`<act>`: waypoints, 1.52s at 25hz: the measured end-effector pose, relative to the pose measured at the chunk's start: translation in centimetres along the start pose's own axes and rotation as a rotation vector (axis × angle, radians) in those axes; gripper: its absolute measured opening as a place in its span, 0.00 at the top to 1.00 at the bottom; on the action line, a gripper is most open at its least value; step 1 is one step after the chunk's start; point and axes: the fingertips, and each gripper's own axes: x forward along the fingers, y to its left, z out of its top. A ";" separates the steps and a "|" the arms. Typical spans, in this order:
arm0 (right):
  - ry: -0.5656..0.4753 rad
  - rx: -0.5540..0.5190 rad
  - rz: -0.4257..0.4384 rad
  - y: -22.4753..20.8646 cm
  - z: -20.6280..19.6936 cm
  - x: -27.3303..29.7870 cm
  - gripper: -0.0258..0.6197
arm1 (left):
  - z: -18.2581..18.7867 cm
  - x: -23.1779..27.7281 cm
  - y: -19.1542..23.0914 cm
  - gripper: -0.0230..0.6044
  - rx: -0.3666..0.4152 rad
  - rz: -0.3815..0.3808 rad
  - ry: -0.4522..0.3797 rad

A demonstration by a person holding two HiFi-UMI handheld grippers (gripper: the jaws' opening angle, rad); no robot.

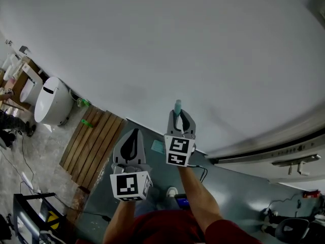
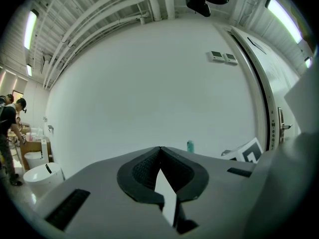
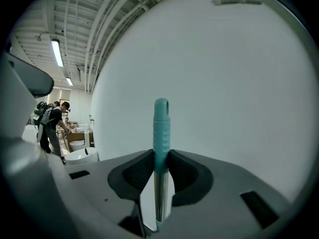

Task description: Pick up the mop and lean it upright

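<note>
Dead ahead, the white wall (image 1: 177, 44) blocks everything, broad and bare, so there's open room to slide along its face. The mop handle (image 3: 160, 133) stands upright in front of it; whether its tip touches the wall, I can't tell. Left side's crowded: a white toilet (image 1: 51, 103) and a wooden slatted platform (image 1: 94, 144) sit at the wall's foot, with people (image 3: 50, 126) standing further off beyond them. On the right, a door frame (image 2: 263, 98) ends the open stretch.
</note>
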 end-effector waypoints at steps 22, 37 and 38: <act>-0.006 0.001 0.014 -0.4 -1.0 -6.0 0.80 | 0.1 0.0 -0.6 0.94 0.018 0.003 -0.017; -0.093 0.023 0.024 -1.8 3.5 -9.8 0.80 | 1.8 -0.5 -1.9 0.94 0.027 -0.015 -0.050; -0.104 0.023 0.029 -1.8 4.0 -10.2 0.80 | 1.9 -0.5 -2.0 0.94 0.027 -0.016 -0.054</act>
